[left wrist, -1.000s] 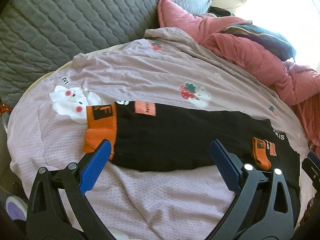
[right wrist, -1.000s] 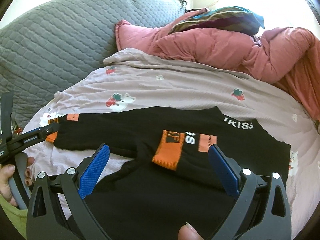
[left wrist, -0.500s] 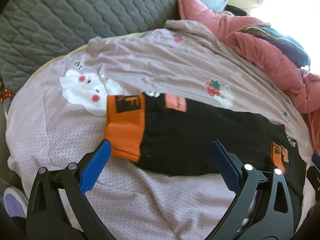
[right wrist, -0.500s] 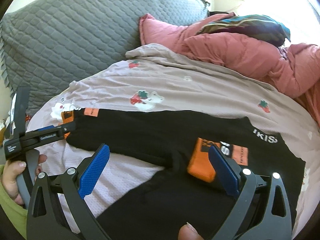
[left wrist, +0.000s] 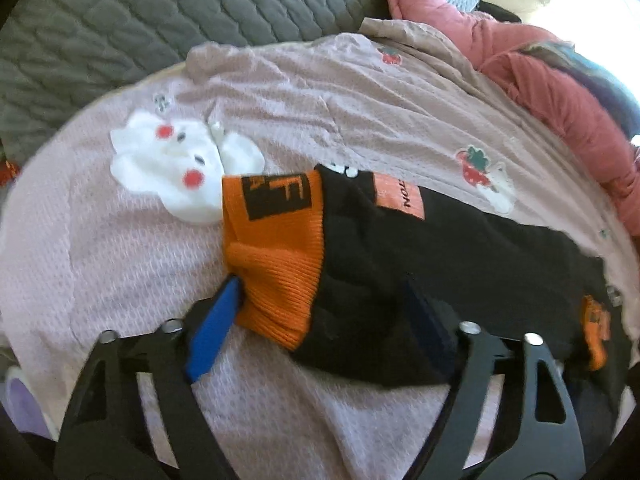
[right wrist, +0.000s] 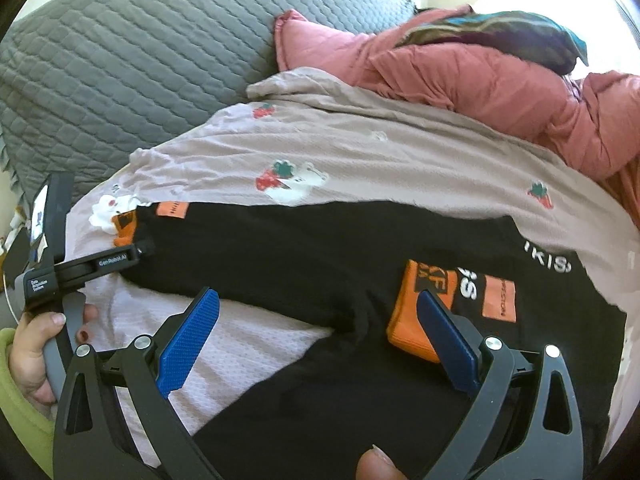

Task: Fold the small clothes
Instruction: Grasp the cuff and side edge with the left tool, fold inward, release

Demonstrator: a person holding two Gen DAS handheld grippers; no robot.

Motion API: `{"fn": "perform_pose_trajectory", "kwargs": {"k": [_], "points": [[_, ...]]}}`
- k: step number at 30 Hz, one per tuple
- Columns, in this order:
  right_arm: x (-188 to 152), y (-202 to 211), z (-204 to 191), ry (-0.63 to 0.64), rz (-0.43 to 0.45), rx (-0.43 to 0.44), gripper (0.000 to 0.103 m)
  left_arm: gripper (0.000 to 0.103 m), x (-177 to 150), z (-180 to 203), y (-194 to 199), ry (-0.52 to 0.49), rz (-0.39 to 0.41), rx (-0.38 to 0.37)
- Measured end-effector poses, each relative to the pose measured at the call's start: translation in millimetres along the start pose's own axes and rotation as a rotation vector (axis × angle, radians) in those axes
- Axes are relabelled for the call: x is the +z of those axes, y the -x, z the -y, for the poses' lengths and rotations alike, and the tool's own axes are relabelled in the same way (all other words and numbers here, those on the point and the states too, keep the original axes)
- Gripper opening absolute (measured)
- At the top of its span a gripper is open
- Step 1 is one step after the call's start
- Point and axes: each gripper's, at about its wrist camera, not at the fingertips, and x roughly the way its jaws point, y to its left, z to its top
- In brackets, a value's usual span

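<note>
Bedding first: grey quilted cover (right wrist: 132, 64) at far left, pink puffy duvet (right wrist: 500, 80) bunched at far right w/ a dark teal-striped cushion (right wrist: 500, 36) on top, and a mauve waffle-knit blanket w/ strawberry patches (right wrist: 400, 152) spread across the middle as the work surface.

Task item, a small black knit sweater w/ orange ribbed cuffs (right wrist: 320, 264), lies flat on that blanket, body to the right, one sleeve stretched out leftward, the other sleeve already lying across the body w/ its orange cuff (right wrist: 420, 316) near the right side. White bunny patch (left wrist: 172, 168) on the blanket sits just beside the far-left cuff.

Step in hand, I'd say: sleeve fold, grabbing the outstretched left sleeve at its cuff end.

Left gripper (left wrist: 324, 312) is down on that orange ribbed sleeve cuff (left wrist: 276, 264); jaws closing, cuff and black sleeve fabric between the blue pads, left pad touching the orange knit. Pic is blurry, so a firm pinch isn't confirmed yet.

Right gripper (right wrist: 316, 340) hovers spread wide, nothing held, right pad over the folded cuff, left pad over bare blanket near the sleeve's lower edge.

Next move prob. calls for: finish the pinch, lift cuff just clear, carry it rightward over the body w/o dragging the whole sweater; right gripper could pin the body down.
</note>
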Motion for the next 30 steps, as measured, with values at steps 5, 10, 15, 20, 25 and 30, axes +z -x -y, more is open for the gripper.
{"fn": "perform_pose_trajectory", "kwargs": {"k": [5,10,15,20,25,30], "points": [[-11,-3,16,-0.045,-0.022,-0.006,0.098,0.027,1,-1,2,-0.007,0.02,-0.005],[-22,5,36,-0.102,-0.025,-0.003,0.098,0.014,2,-5,18,0.027,0.069,-0.148],[-34,15,58,-0.141,-0.025,-0.02,0.098,0.014,-2,1,38,0.04,0.104,-0.235],[-44,29,83,-0.201,-0.006,-0.022,0.098,0.014,-6,21,57,0.014,0.121,-0.287],[-50,44,103,-0.241,0.029,-0.023,0.098,0.014,-9,50,83,-0.039,0.146,-0.355],[-56,59,121,-0.281,0.056,-0.029,0.098,0.014,-14,84,108,-0.107,0.165,-0.412]]}}
